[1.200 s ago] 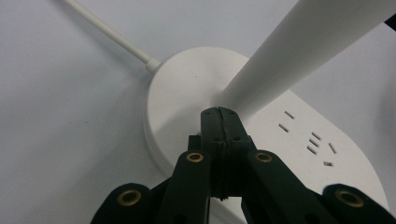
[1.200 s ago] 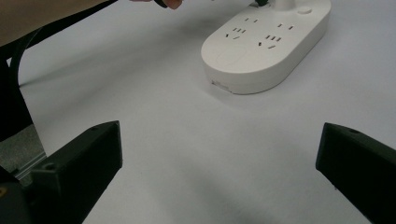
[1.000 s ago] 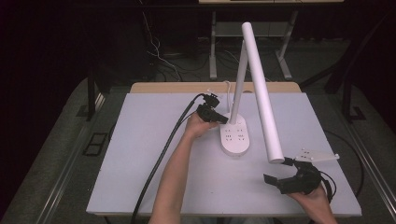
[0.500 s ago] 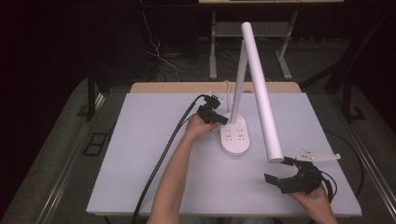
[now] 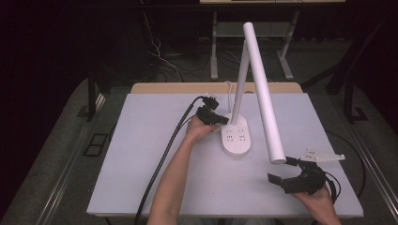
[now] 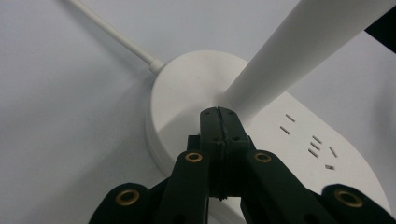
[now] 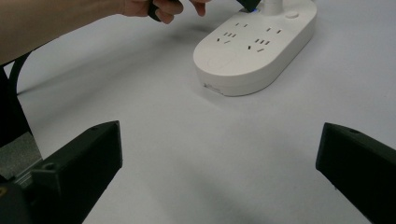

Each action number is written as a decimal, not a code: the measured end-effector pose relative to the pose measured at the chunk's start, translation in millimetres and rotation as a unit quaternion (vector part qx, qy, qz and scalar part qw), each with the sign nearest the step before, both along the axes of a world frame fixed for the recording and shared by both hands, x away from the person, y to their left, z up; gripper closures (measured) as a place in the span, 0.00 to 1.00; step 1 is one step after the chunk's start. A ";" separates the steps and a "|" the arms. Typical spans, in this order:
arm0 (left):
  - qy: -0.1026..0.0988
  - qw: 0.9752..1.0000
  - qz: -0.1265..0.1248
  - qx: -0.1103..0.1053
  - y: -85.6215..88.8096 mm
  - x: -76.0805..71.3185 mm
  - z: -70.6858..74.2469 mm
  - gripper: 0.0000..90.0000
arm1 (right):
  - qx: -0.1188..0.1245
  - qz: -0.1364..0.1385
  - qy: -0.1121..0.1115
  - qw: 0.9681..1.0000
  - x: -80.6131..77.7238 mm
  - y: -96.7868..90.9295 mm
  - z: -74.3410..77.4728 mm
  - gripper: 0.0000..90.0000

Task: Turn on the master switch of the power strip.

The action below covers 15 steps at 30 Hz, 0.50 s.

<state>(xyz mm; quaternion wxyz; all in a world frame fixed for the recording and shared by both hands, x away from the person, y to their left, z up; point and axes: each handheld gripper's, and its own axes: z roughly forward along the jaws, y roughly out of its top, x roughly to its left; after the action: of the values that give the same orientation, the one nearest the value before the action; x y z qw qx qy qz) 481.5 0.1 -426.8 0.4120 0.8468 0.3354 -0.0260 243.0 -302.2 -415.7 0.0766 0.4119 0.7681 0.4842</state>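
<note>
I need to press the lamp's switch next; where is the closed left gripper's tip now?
In the left gripper view, the left gripper rests shut on the white oval lamp base, beside the foot of the white lamp stem.

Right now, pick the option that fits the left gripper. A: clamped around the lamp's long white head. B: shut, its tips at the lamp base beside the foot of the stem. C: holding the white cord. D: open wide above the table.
B: in the left gripper view the left gripper has its jaws pressed together with nothing between them, tips at the lamp base by the stem.
</note>
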 end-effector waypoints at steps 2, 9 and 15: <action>0.002 1.000 0.003 -0.002 0.1 0.3 -0.1 1.00 | -0.003 0.001 0.000 1.000 0.0 0.8 -0.1 0.00; -0.001 1.000 0.008 -0.013 3.3 0.4 0.7 1.00 | -0.001 0.000 -0.001 1.000 0.0 0.2 -0.1 0.00; -0.008 1.000 0.010 -0.026 6.2 -4.3 3.3 0.95 | -0.001 0.000 -0.001 1.000 0.5 0.0 -0.5 0.00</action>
<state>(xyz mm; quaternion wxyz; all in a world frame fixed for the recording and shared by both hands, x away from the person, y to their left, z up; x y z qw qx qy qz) 477.2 6.4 -423.5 0.4371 0.8323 0.3402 -0.0242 243.5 -302.2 -416.2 0.0782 0.4110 0.7688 0.4837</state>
